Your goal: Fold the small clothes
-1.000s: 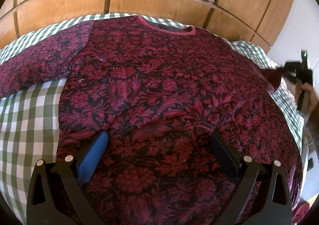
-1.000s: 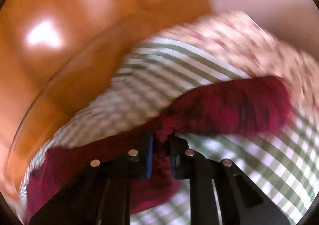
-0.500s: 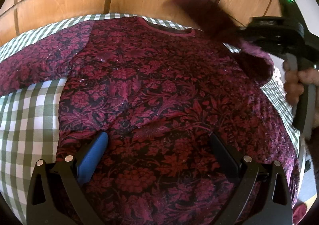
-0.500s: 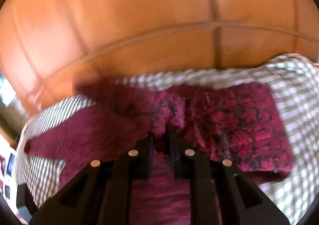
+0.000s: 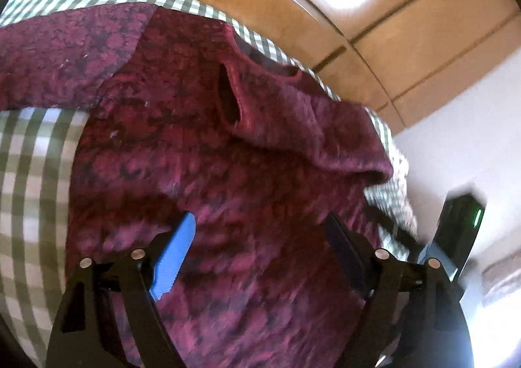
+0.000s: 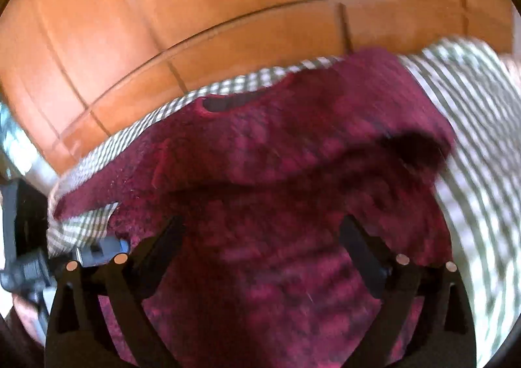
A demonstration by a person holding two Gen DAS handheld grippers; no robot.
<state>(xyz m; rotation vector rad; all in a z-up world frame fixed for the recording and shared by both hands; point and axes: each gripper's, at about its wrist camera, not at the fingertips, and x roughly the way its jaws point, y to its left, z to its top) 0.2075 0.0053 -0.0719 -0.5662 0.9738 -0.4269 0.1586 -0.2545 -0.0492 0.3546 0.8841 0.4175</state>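
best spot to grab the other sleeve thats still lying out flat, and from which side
Take the outstretched sleeve near its cuff end, coming in with the left gripper, whose open jaws have just been closing a little over the shirt body. It lies flat on the checked cover, so pinch its edge from the outer side. The right sleeve already lies folded over.

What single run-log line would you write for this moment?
garment: red floral top flat on checked cloth | right sleeve folded inward | right gripper just opened, empty | left gripper open, closing slightly, empty
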